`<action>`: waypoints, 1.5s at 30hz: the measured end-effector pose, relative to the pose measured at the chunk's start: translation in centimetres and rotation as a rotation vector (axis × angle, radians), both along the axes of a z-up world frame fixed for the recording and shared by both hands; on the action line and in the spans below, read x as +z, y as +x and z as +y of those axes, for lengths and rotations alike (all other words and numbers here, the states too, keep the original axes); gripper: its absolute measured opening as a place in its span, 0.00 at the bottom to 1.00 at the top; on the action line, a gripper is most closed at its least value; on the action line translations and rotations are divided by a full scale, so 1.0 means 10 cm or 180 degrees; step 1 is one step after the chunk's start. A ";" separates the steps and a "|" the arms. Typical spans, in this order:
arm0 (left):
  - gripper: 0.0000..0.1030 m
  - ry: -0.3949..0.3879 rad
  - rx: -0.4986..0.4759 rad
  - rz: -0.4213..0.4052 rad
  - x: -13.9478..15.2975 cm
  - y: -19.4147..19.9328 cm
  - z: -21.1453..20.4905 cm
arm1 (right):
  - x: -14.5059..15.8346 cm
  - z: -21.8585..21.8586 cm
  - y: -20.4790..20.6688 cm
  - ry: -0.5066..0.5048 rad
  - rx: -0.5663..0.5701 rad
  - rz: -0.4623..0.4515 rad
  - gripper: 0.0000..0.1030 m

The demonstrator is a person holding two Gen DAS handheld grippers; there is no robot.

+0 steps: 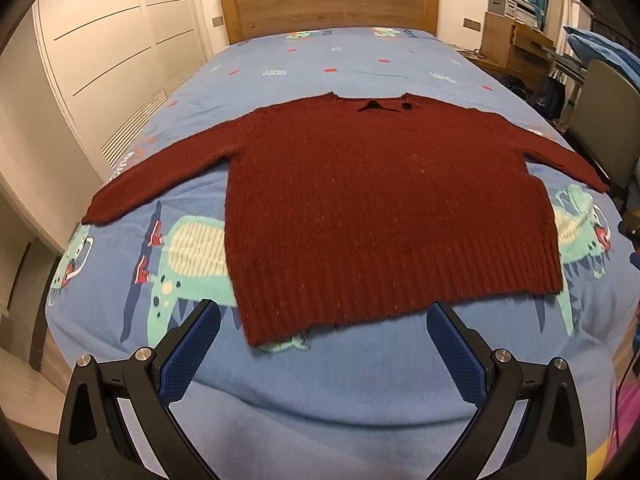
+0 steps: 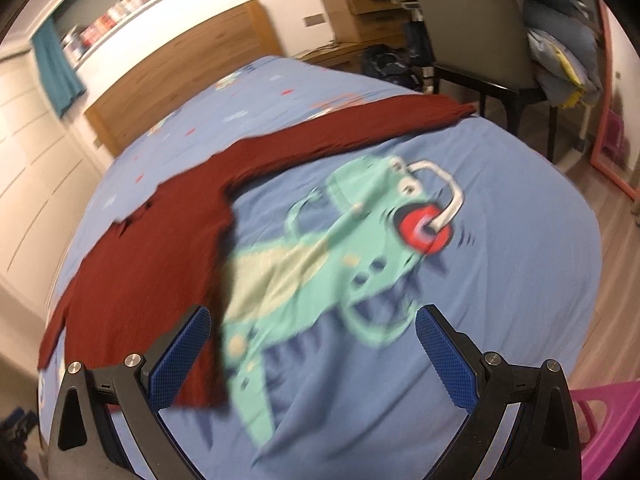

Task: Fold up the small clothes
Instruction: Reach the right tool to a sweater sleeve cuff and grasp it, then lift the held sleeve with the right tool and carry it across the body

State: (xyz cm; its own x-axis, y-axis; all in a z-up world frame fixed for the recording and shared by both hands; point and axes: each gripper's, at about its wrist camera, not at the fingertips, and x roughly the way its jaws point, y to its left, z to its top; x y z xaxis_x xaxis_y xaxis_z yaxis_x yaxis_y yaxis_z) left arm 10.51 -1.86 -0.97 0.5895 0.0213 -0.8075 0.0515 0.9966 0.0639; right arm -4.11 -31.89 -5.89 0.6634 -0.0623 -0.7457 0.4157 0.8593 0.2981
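A dark red knit sweater [image 1: 380, 208] lies flat on the blue bed cover [image 1: 320, 380], sleeves spread to both sides, neckline toward the headboard. My left gripper [image 1: 323, 314] is open and empty, held above the bed just short of the sweater's ribbed hem. In the right wrist view the sweater [image 2: 152, 272] lies to the left, with its right sleeve [image 2: 360, 124] stretched toward the bed's far edge. My right gripper [image 2: 313, 318] is open and empty, near the hem's right corner, over the green dinosaur print [image 2: 320, 260]. This view is blurred by motion.
A wooden headboard [image 1: 328, 4] stands at the far end. White wardrobe doors [image 1: 100, 60] run along the left. A grey chair [image 2: 480, 28] and stacked boxes [image 2: 360, 12] stand beside the bed's right side. A pink object [image 2: 600, 420] sits on the floor at lower right.
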 end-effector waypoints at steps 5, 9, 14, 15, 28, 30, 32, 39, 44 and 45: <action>0.99 -0.0048 0.0111 0.0120 -0.06 0.23 0.02 | -0.10 -0.59 0.32 0.0131 -0.0302 -0.0035 0.99; 0.99 -0.0109 0.0272 0.0251 -0.14 0.40 0.09 | -0.21 -1.05 0.56 0.0365 -0.0513 -0.0107 0.97; 0.99 -0.0120 0.0450 0.0314 -0.17 0.56 0.16 | -0.44 -1.60 0.85 0.0726 -0.0792 -0.0145 0.90; 0.99 -0.0104 0.0483 0.0319 -0.17 0.58 0.17 | -0.49 -1.71 0.91 0.0808 -0.0855 -0.0164 0.89; 0.99 0.0040 0.0691 0.0431 -0.31 0.78 0.26 | -0.75 -2.51 1.48 0.1441 -0.1283 -0.0526 0.74; 0.99 0.0060 0.0692 0.0444 -0.33 0.79 0.26 | -0.80 -2.61 1.54 0.1511 -0.1355 -0.0563 0.63; 0.99 0.0075 0.0690 0.0450 -0.34 0.80 0.25 | -0.86 -2.73 1.59 0.1600 -0.1427 -0.0621 0.58; 0.99 0.0071 0.0740 0.0459 -0.37 0.82 0.29 | -0.98 -3.06 1.75 0.1886 -0.1567 -0.0871 0.39; 0.99 0.0032 0.0751 0.0491 -0.39 0.83 0.31 | -1.05 -3.16 1.82 0.2090 -0.1563 -0.0952 0.10; 0.99 0.0024 0.0752 0.0496 -0.39 0.83 0.32 | -1.04 -3.18 1.84 0.2107 -0.1567 -0.0971 0.10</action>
